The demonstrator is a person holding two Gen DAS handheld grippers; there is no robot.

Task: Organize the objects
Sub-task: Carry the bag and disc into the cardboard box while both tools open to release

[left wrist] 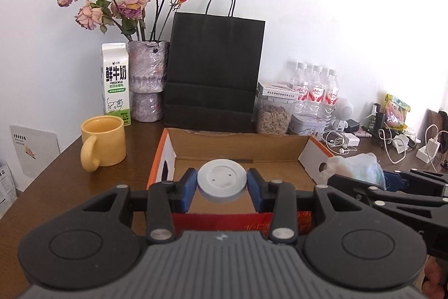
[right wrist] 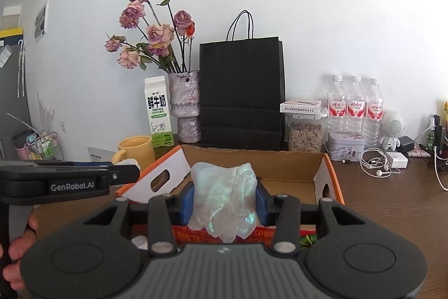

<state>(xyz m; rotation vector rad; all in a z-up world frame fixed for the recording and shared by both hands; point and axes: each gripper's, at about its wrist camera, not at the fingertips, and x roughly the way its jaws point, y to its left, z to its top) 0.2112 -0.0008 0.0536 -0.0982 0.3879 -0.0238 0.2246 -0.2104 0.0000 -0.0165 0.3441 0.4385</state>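
left gripper (left wrist: 222, 182): clamped on grey round disc (left wrist: 222, 180), flat face tilted up toward camera
right gripper (right wrist: 224, 201): clamped on iridescent pouch (right wrist: 224, 201), long axis upright
below both: cardboard box (left wrist: 240, 143)

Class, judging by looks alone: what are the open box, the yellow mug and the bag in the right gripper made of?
Open box: corrugated cardboard, matte brown inside.
Yellow mug: probably glazed ceramic, thick-walled with a soft sheen.
Bag: thin iridescent plastic film, crinkled and translucent.

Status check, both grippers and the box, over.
Left gripper shut on grey round disc. Right gripper shut on iridescent plastic bundle. Both above the open cardboard box; nothing in the way.
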